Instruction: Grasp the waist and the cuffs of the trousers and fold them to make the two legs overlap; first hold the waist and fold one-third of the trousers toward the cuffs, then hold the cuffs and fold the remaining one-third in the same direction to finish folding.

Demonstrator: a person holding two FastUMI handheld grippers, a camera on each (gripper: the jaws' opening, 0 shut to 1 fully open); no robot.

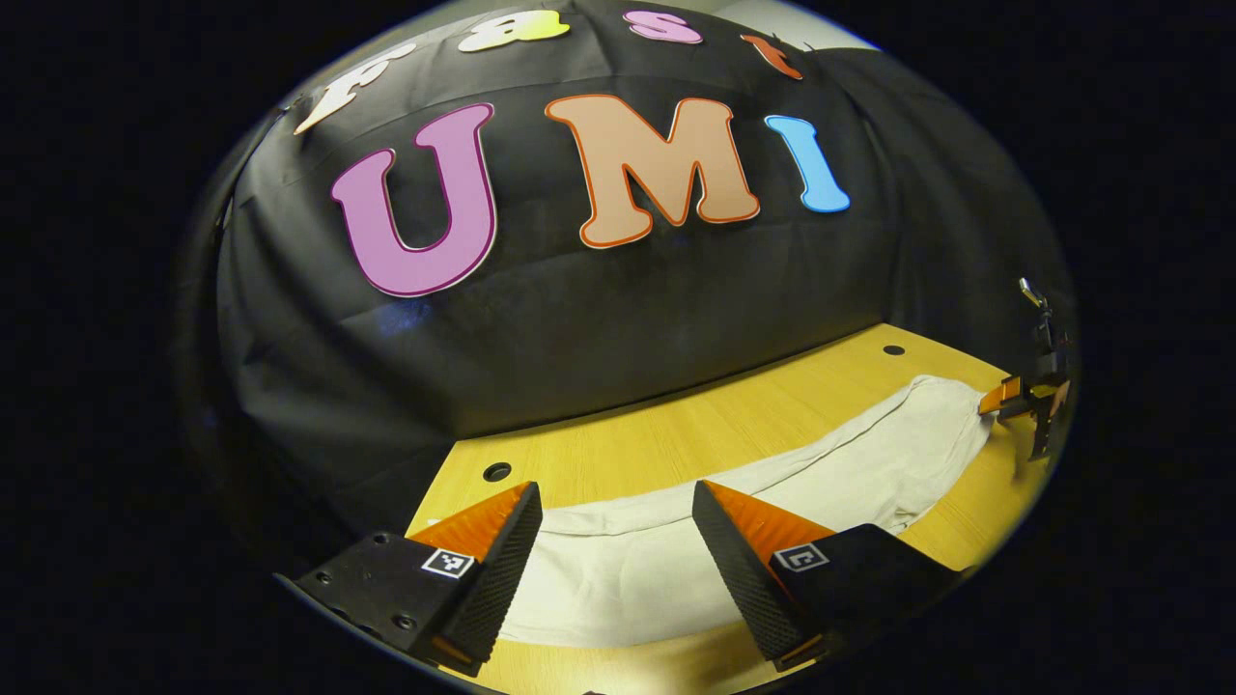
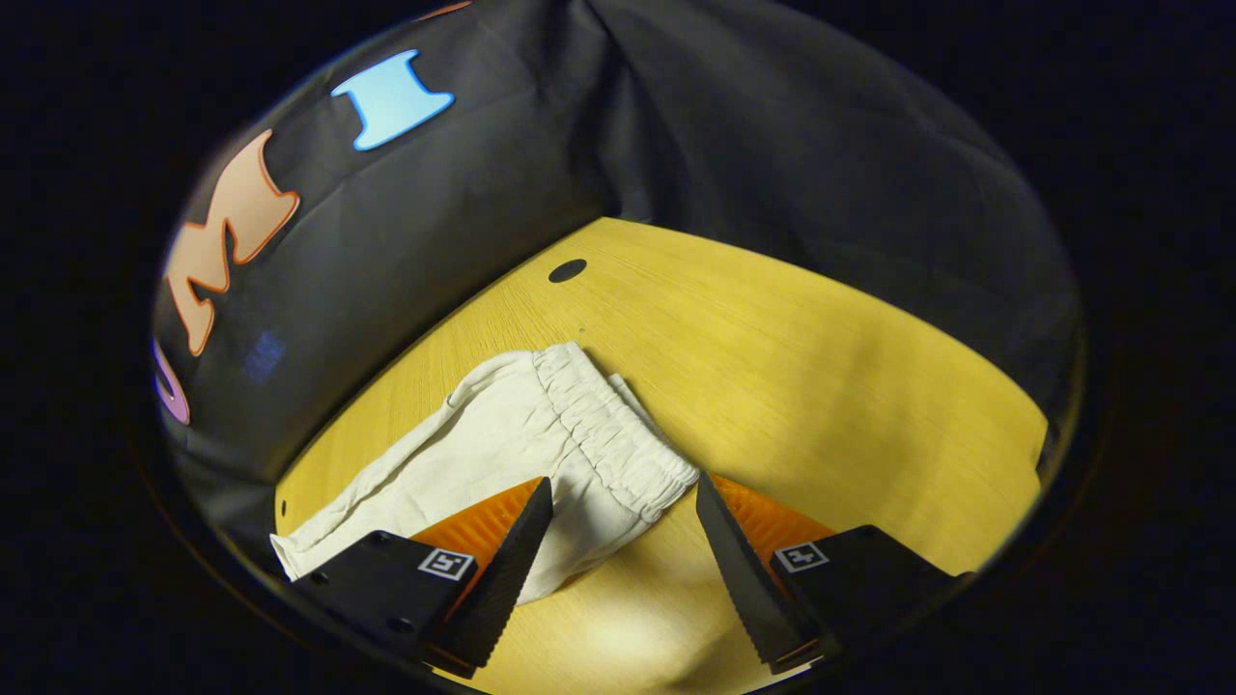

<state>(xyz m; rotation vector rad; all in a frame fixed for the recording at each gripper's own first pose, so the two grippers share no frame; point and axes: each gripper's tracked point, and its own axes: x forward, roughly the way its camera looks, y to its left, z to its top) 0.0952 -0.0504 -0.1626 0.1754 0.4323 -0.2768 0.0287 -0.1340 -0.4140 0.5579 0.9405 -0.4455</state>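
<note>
Along the back edge of the bench [image 2: 821, 367], close to the booth wall, the trousers [image 1: 850, 463] are lying flat and stretched out lengthwise, pale cloth on yellow wood. I am hovering the left gripper [image 1: 616, 541] over the cuff end, its fingers spread apart with cloth showing between them but not pinched. I am holding the right gripper [image 2: 623, 550] just short of the elastic waist [image 2: 608, 434], jaws likewise apart and gripping nothing; from the left gripper view I am seeing that same right gripper far off at the waist end, near the bench's right edge.

The legs are looking already laid one over the other, though I cannot be sure from here. So I am judging that the first third-fold is starting: the waist must be taken. Next I am needing to lower the right fingers around the gathered band, close on all layers, then carry it toward the cuffs.
</note>
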